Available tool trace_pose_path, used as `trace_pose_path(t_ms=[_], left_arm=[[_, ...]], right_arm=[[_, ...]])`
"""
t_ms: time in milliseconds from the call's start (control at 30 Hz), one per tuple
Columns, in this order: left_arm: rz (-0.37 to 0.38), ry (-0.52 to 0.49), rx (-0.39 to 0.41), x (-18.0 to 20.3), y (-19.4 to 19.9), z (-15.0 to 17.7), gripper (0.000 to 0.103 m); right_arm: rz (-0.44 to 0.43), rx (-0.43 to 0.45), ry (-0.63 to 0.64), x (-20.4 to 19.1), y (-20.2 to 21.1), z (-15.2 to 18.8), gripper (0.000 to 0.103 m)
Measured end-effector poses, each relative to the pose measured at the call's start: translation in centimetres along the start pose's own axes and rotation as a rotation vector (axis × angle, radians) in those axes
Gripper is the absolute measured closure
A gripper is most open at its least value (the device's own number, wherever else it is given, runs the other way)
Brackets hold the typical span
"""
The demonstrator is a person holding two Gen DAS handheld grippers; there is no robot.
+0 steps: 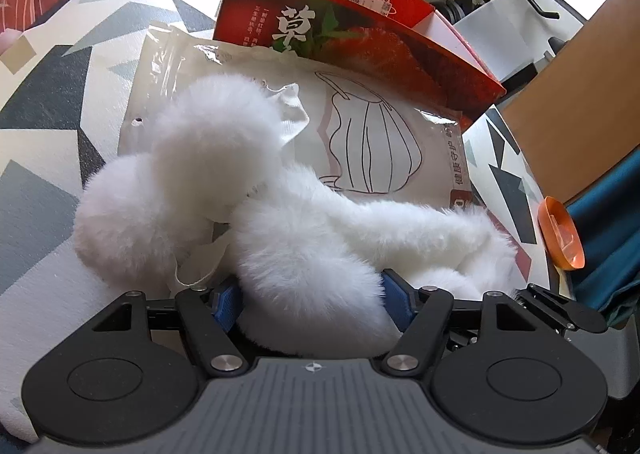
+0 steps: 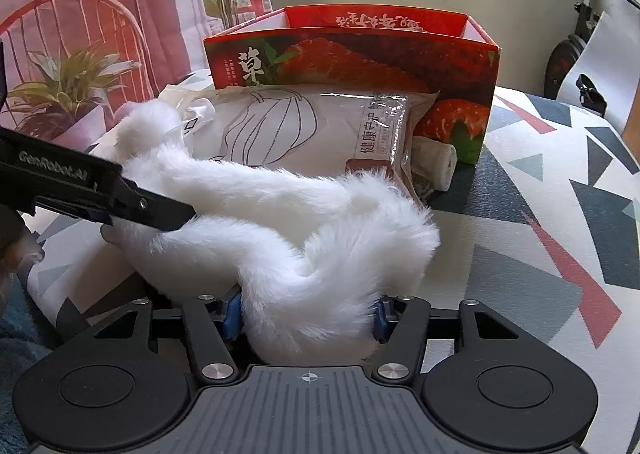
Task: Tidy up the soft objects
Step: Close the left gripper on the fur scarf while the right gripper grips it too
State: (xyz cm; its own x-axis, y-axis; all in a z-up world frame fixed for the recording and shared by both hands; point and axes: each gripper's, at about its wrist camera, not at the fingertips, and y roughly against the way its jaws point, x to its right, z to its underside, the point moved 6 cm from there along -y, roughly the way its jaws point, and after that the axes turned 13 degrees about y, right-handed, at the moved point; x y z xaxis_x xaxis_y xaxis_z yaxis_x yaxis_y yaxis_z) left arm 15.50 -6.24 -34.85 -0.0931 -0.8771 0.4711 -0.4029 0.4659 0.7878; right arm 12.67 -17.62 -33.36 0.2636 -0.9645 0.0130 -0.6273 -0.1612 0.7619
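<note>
A long white furry scarf (image 1: pixel 280 221) with pompom ends lies on the patterned table, partly over a clear bag of face masks (image 1: pixel 376 133). My left gripper (image 1: pixel 312 306) is shut on one thick part of the scarf. My right gripper (image 2: pixel 308 314) is shut on another part of the scarf (image 2: pixel 320 250). The left gripper (image 2: pixel 120 201) shows at the left in the right wrist view, biting the fur. The mask bag (image 2: pixel 320 129) leans against an open red strawberry box (image 2: pixel 360 61), also in the left wrist view (image 1: pixel 340 25).
A rolled white cloth (image 2: pixel 436 161) lies beside the box. The table has a grey, white and red triangle cover (image 2: pixel 540 213). An orange object (image 1: pixel 560 234) sits at the table's right edge. A backdrop with plants and a chair stands behind.
</note>
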Motion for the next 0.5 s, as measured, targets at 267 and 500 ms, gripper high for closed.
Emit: trace_pose_path(t_ms=[267, 500], left_arm=[[0.003, 0.005, 0.008, -0.26, 0.18, 0.21, 0.054], [0.015, -0.015, 0.035, -0.16, 0.72, 0.39, 0.080]], right_arm=[[-0.022, 0.010, 0.014, -0.43, 0.07, -0.15, 0.061], [-0.033, 0.015, 0.006, -0.42, 0.01, -0.15, 0.061]])
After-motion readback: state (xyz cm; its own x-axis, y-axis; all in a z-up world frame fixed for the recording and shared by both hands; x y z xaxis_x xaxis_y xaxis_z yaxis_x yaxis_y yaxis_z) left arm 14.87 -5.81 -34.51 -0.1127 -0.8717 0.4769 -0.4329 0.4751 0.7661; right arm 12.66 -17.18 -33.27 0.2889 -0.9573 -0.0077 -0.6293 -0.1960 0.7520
